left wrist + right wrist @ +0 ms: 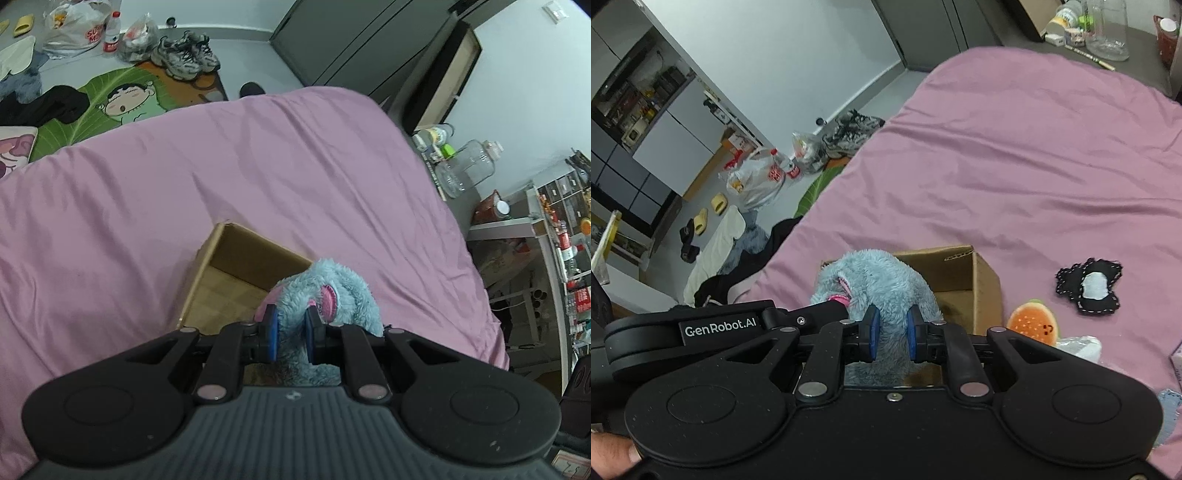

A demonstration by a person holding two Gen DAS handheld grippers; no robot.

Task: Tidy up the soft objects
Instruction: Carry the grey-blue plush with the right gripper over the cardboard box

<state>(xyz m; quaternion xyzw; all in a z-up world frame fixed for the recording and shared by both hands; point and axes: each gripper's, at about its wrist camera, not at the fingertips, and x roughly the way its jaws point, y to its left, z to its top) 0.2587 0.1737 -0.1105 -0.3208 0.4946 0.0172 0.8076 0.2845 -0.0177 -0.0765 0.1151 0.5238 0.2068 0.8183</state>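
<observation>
A fluffy light-blue plush toy (332, 288) with pink patches is held over an open cardboard box (236, 258) on the pink bed. My left gripper (291, 336) is shut on the plush, blue pads pressed into its fur. In the right wrist view the same plush toy (882, 284) sits between the pads of my right gripper (892, 334), which is also shut on it, just in front of the box (964, 280). The left gripper's black body (720, 325) reaches in from the left and touches the plush. The box floor looks bare where it shows.
On the pink sheet (1015, 166) right of the box lie an orange burger-like plush (1032, 325), a black-and-white soft toy (1089, 288) and a white soft item (1078, 347). Shoes (184, 55), bags and clothes cover the floor; a cluttered nightstand with a clear jar (469, 166) stands at right.
</observation>
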